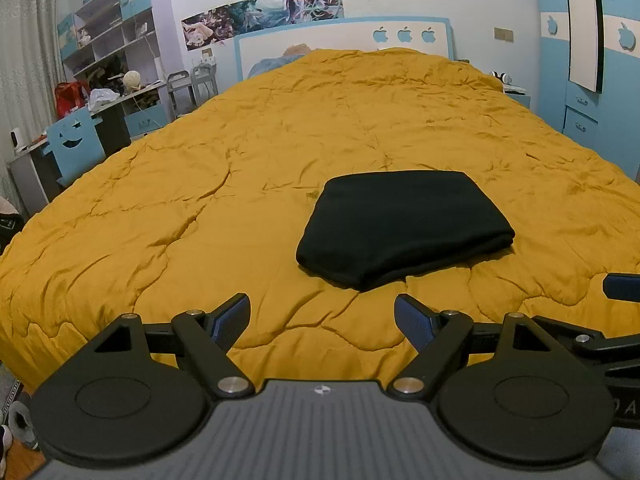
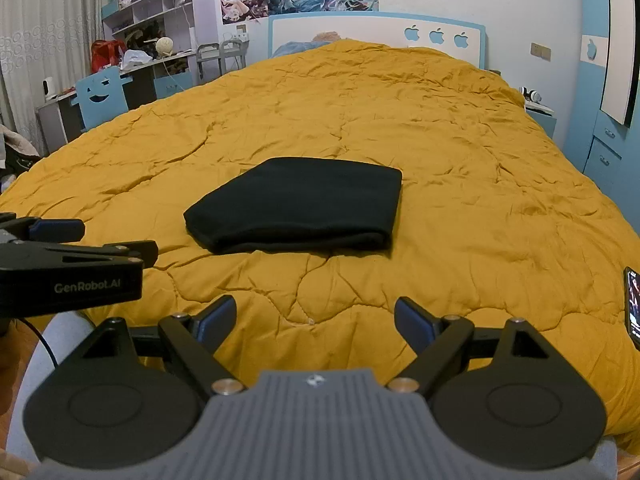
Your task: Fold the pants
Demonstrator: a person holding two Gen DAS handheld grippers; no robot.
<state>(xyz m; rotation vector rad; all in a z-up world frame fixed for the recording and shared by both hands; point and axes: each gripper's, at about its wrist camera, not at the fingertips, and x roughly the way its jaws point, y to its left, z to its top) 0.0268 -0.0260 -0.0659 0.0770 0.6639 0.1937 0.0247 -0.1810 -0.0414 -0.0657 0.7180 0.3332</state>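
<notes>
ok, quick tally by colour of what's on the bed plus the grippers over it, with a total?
Black folded pants: 1
Mustard-yellow quilt: 1
Black grippers with blue pads, both open and empty: 2, the left gripper and the right gripper
Dark phone at the quilt's right edge: 1
Total: 5
</notes>
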